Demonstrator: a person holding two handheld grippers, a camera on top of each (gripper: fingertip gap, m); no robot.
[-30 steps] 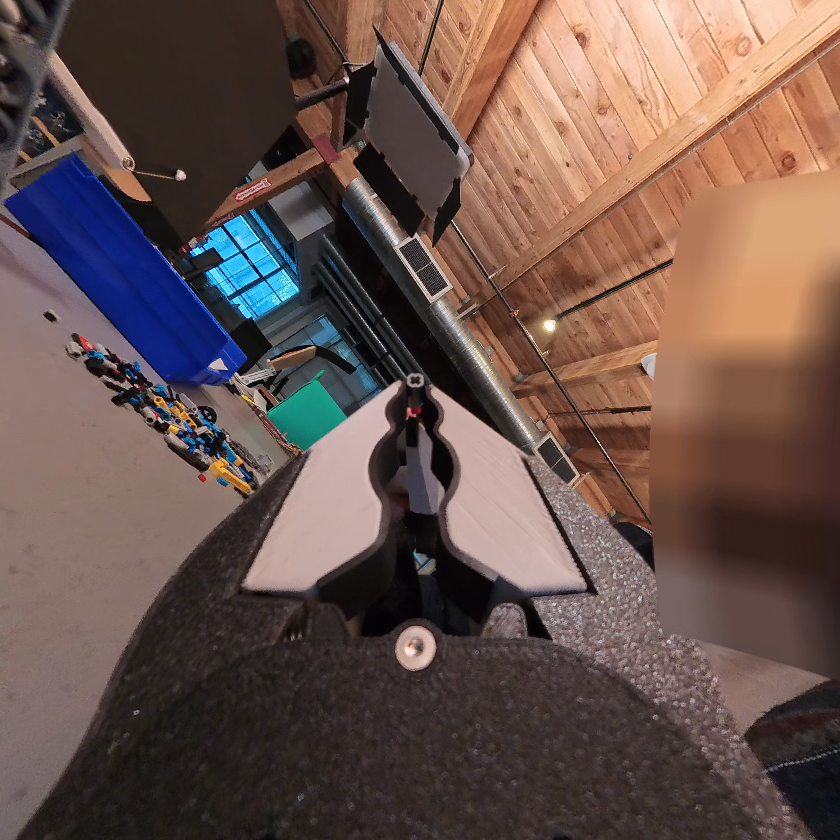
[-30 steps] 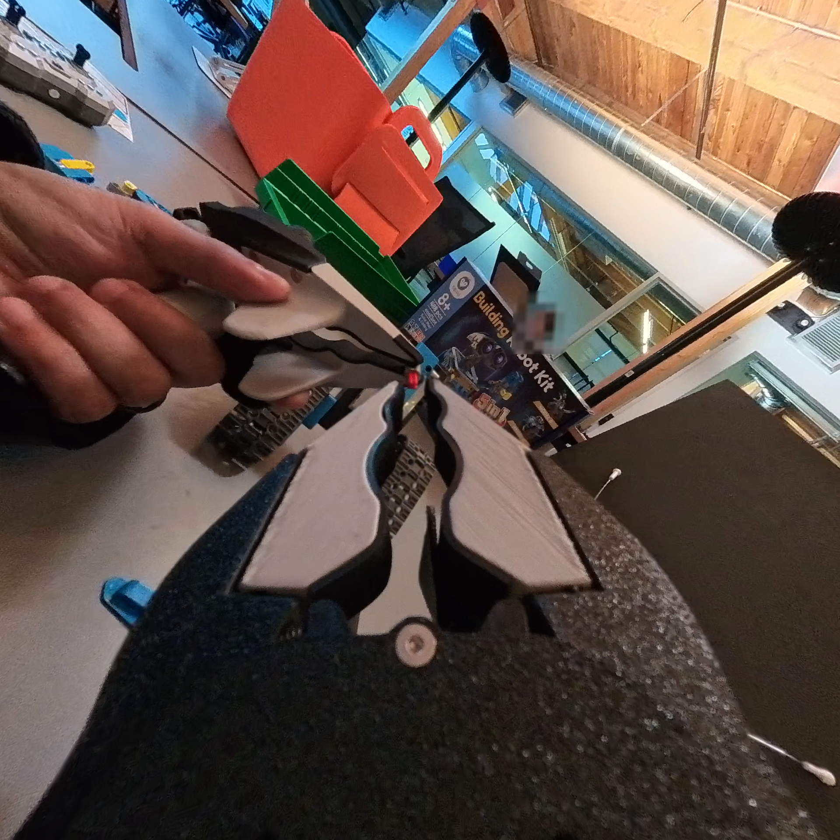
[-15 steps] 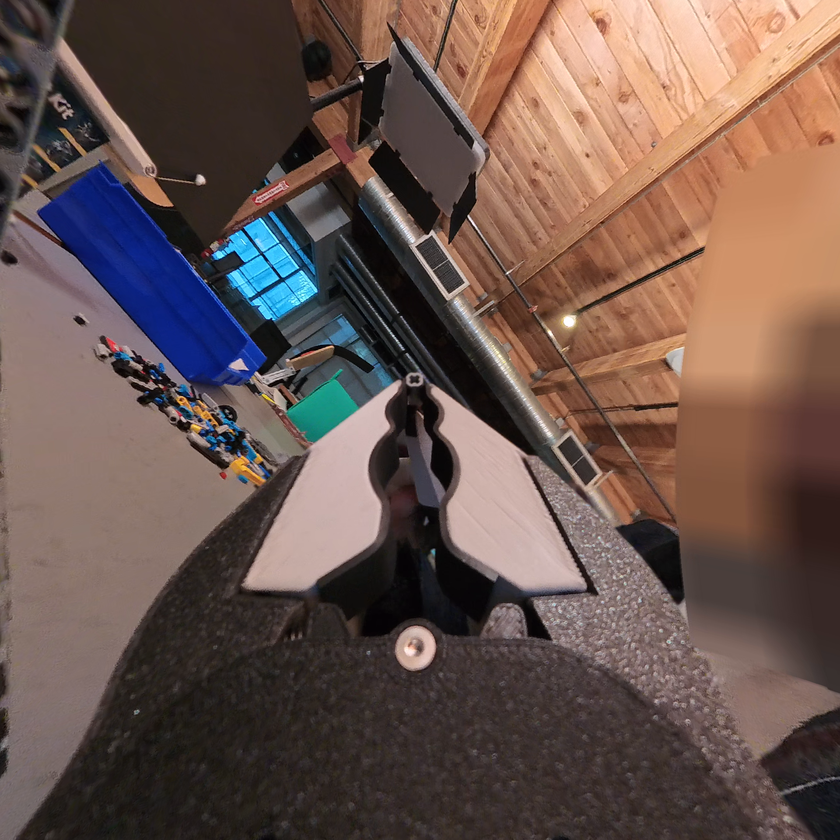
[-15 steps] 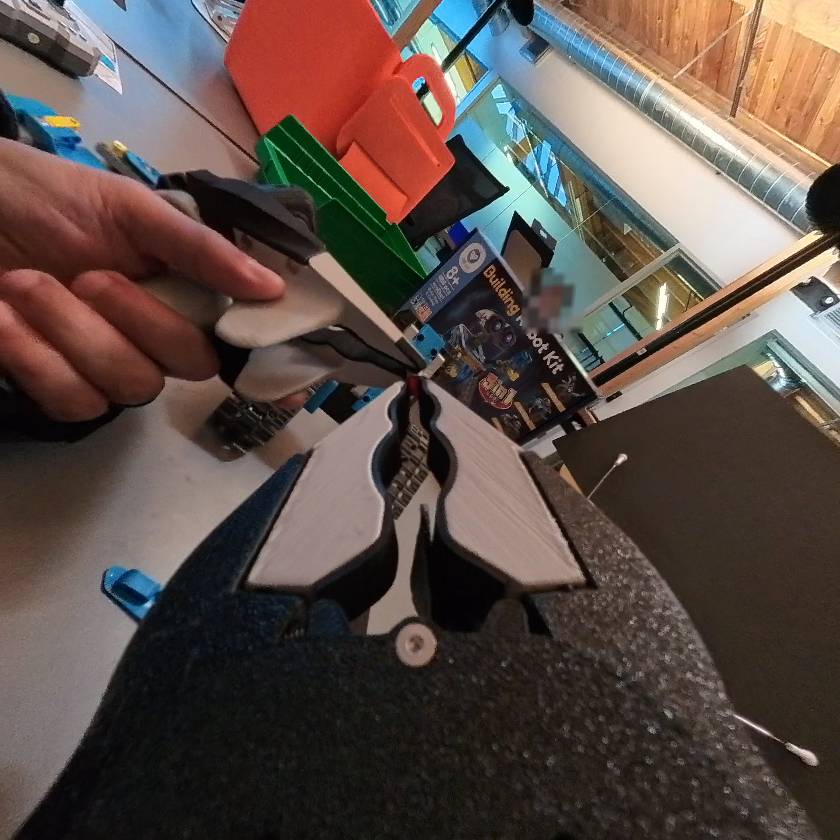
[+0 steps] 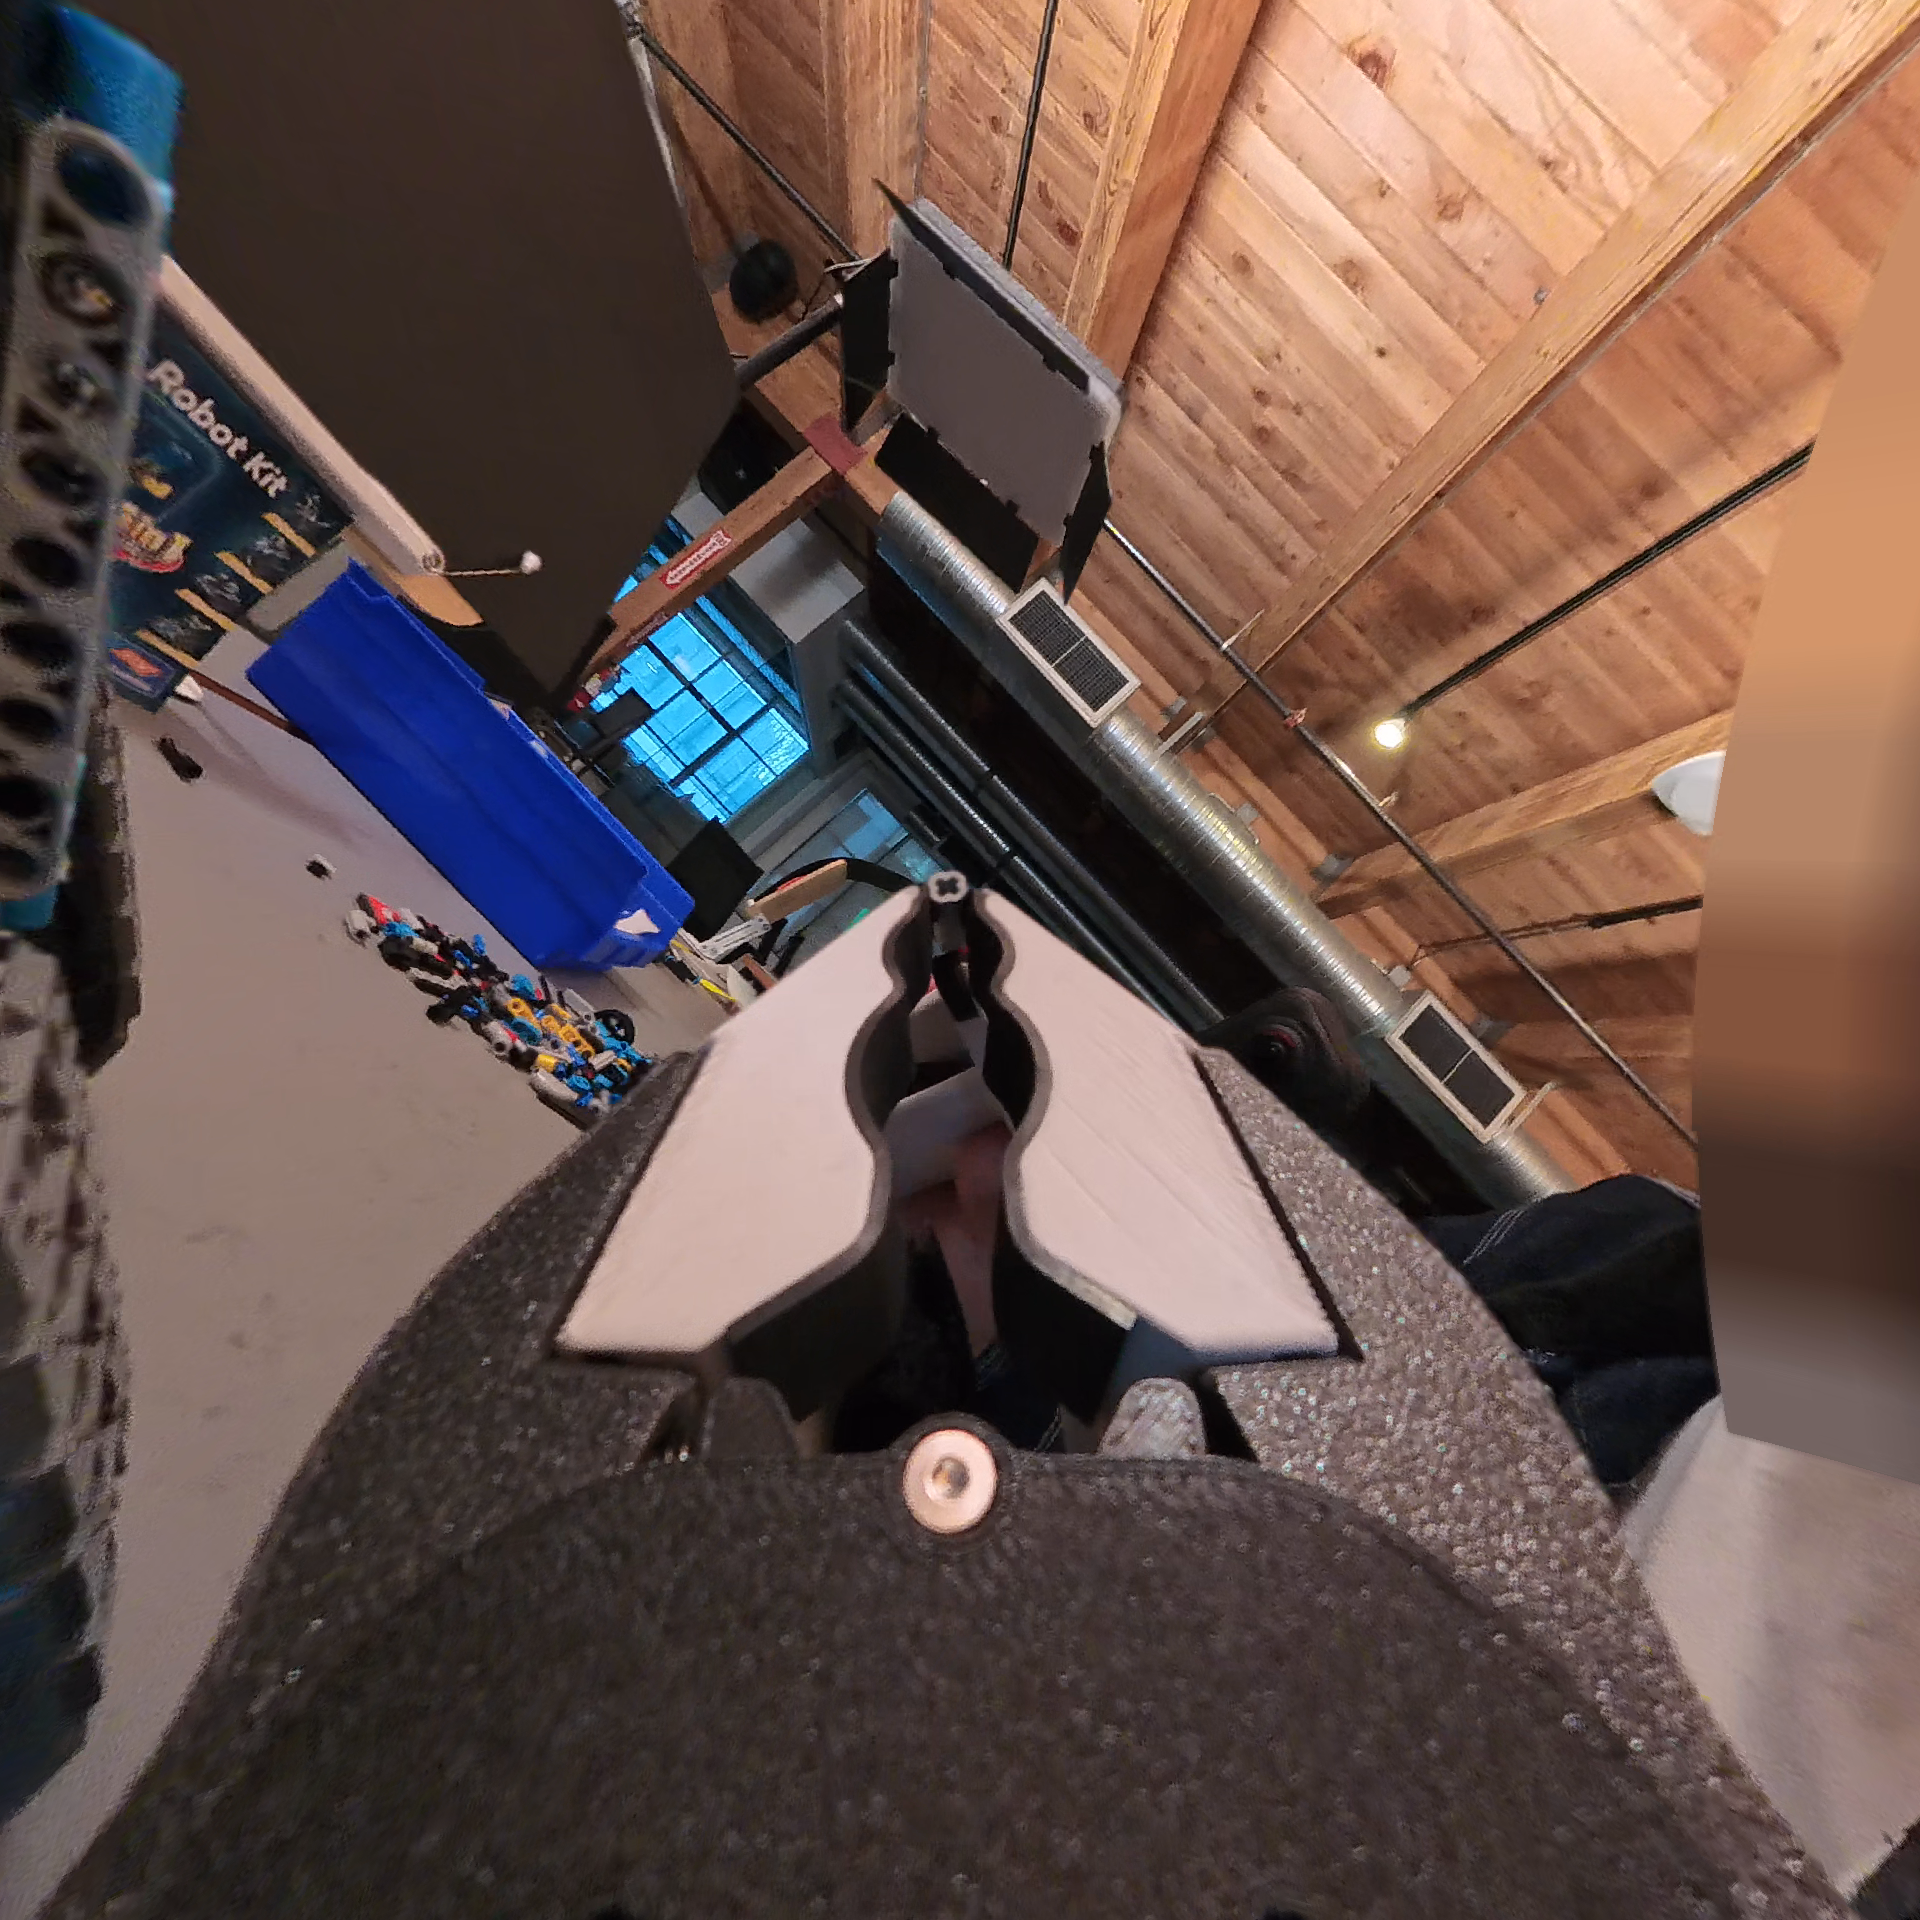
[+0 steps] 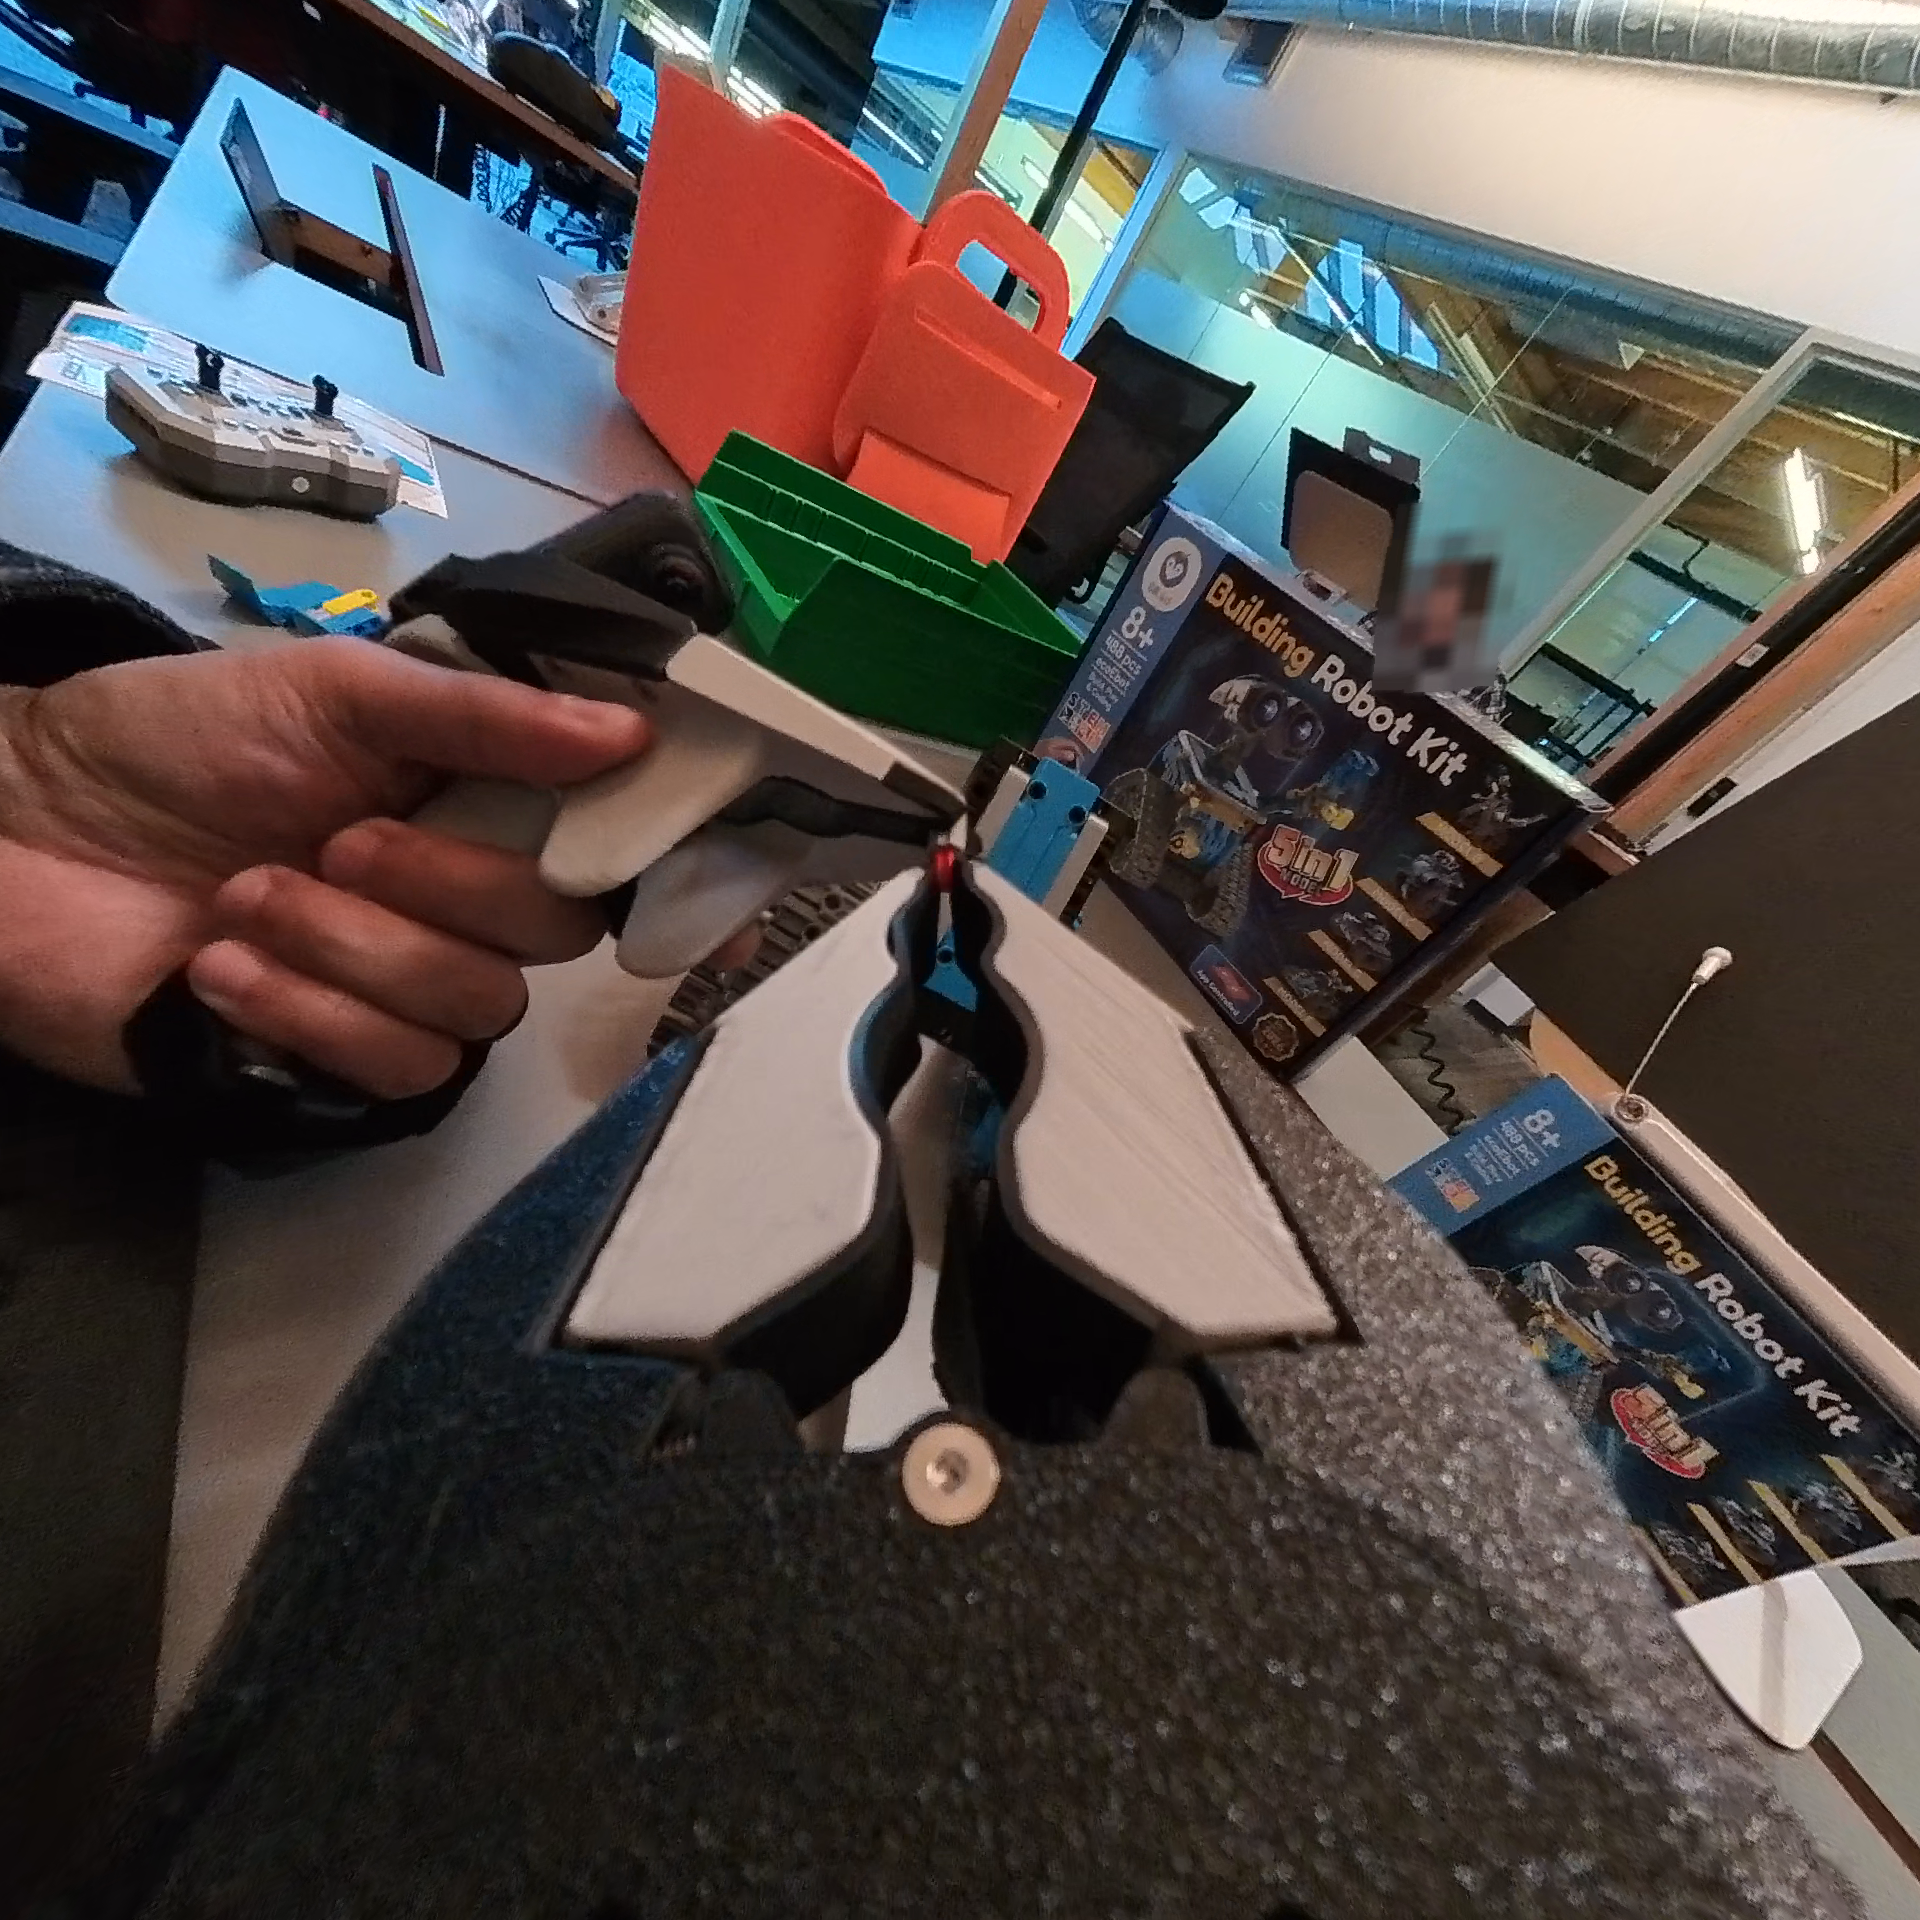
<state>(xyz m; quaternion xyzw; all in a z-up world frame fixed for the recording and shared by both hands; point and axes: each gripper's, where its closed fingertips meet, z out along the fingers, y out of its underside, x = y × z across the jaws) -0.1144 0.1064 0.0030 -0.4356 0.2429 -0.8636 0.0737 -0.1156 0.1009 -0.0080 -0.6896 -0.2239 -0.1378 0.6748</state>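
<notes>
My left gripper (image 5: 948,902) points up toward the ceiling and is shut on a small grey axle (image 5: 948,886) with a cross-shaped end. It also shows in the right wrist view (image 6: 948,805), held by a hand (image 6: 260,821). My right gripper (image 6: 945,873) meets it tip to tip from below and is shut on a small red piece (image 6: 943,860). That red piece sits right at the left gripper's tip. Behind the tips stands a blue and grey toy build (image 6: 1039,821) on the table.
A kit box (image 6: 1299,790) stands behind the build, and a second box (image 6: 1683,1320) lies at the right. A green tray (image 6: 883,613), orange folders (image 6: 810,332) and a grey controller (image 6: 249,436) are farther back. A blue bin (image 5: 468,769) and several loose parts (image 5: 499,1008) lie on the table. Less than 4 cm separates the two grippers' tips.
The right gripper's jaws have closed in on the red piece. Both grippers have turned while staying tip to tip, and the right view now looks more level across the table.
</notes>
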